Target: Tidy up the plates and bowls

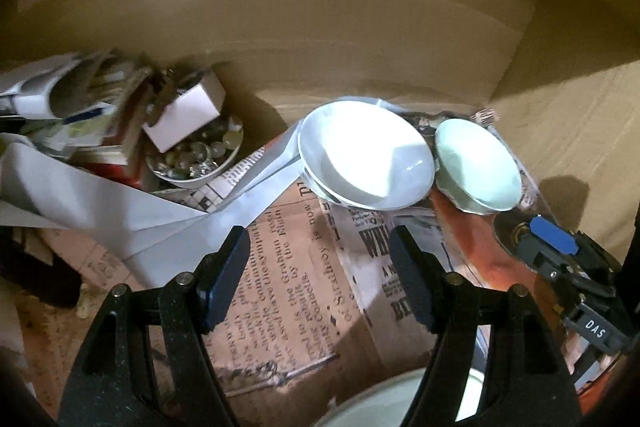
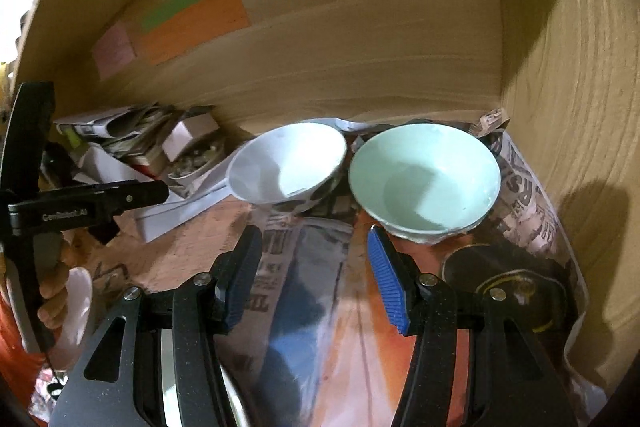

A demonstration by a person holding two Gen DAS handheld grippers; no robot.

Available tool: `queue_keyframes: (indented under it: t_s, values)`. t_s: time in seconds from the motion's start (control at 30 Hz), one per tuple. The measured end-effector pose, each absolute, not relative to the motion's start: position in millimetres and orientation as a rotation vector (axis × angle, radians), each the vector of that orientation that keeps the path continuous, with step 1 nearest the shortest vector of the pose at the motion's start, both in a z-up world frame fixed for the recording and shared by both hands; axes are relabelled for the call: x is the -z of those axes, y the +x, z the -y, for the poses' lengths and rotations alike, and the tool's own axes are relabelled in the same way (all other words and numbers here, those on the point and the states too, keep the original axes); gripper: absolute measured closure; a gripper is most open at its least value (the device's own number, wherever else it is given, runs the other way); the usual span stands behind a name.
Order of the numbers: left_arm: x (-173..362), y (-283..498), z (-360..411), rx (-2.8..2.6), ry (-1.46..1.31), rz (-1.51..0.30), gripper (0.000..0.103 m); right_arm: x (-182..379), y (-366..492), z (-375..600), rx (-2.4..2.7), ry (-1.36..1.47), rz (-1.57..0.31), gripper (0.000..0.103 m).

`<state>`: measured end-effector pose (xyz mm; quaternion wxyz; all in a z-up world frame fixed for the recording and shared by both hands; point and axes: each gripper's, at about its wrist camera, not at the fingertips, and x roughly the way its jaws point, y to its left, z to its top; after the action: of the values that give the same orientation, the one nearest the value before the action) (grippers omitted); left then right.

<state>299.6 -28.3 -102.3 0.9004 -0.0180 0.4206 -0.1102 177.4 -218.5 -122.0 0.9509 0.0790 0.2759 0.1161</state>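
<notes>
- Bowls first: a glossy white ceramic bowl (image 2: 286, 167) and a pale mint-green ceramic bowl (image 2: 424, 179) sit side by side just ahead of my right jaws, the white one ahead and left, the green one ahead and right, rims near each other at the back of the wooden cabinet shelf (image 2: 360, 39).
- They rest on crumpled printed newspaper (image 1: 280, 287) lining the shelf, I judge to cushion them and spare the wood.
- My right gripper (image 2: 316, 279) hangs with its jaws wide and nothing between them, aimed at the gap between the two bowls.
- My left gripper (image 1: 320, 275) is likewise spread wide and empty, over the newspaper, with the white bowl ahead and right.
- A small white bowl of glass marbles (image 1: 196, 155) with a white cardboard box (image 1: 184, 115) on it sits ahead and left of my left jaws, among loose papers.
- A pale rim (image 1: 400, 399) shows below my left jaws; whether it is a plate or a bowl I cannot tell.
</notes>
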Motion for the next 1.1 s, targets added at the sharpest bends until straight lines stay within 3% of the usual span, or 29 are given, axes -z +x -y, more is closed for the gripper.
queue_keyframes:
  t_s: [0.23,0.57,0.8,0.93,1.1]
  values:
    - [116.0,341.3,39.7,0.197,-0.035,-0.956,0.032,134.2,194.8,225.9,-0.249,0.188,-0.602,0.052]
    - [140.9,379.4,55.1,0.202,-0.002,-1.046,0.056,143.9,203.9,227.4,-0.262,0.208,-0.637,0.052]
    - [150.8,393.6,60.9,0.206,0.015,-1.065,0.058,144.9,205.6,223.7,-0.267,0.201,-0.646,0.052]
    - [160.5,404.2,65.8,0.245,0.006,-1.105,0.075,145.9,206.1,224.8,-0.259,0.205,-0.651,0.052]
    - [162.9,401.8,71.6,0.258,0.047,-1.115,0.077,147.0,208.0,226.6,-0.258,0.212,-0.653,0.052]
